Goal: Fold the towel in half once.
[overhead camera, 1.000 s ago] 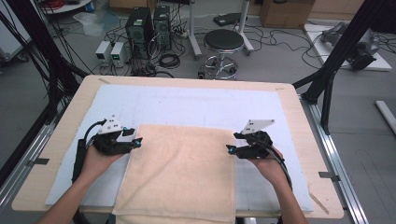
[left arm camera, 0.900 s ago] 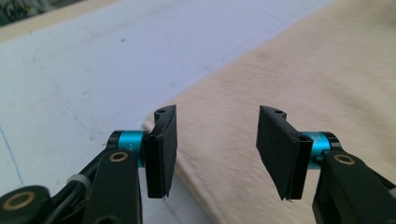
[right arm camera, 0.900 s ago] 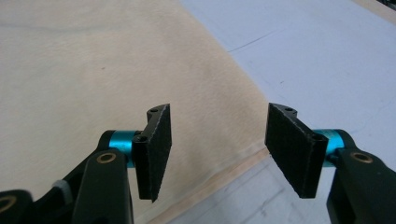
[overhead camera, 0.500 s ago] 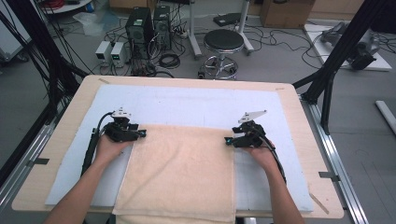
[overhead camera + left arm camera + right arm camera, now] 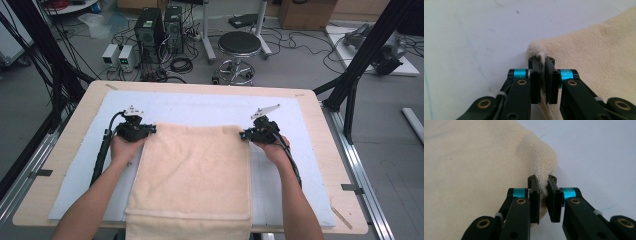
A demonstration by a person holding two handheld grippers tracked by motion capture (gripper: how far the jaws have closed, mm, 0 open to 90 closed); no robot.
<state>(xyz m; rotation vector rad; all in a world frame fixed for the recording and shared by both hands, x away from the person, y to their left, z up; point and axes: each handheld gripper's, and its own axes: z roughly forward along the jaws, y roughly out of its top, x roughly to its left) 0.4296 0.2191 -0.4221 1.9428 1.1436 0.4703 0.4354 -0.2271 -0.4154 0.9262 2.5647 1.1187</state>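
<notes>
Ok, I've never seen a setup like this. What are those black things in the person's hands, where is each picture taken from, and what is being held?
A person holds a two-jaw hand tool in each hand. The high view looks down from above the table; the two close-ups come from cameras riding on each tool, looking along its jaws. A cream towel lies on a pale mat. The left gripper has just closed on the towel's far left corner, cloth pinched between its jaws. The right gripper has just closed likewise on the far right corner. Nothing is lifted yet.
</notes>
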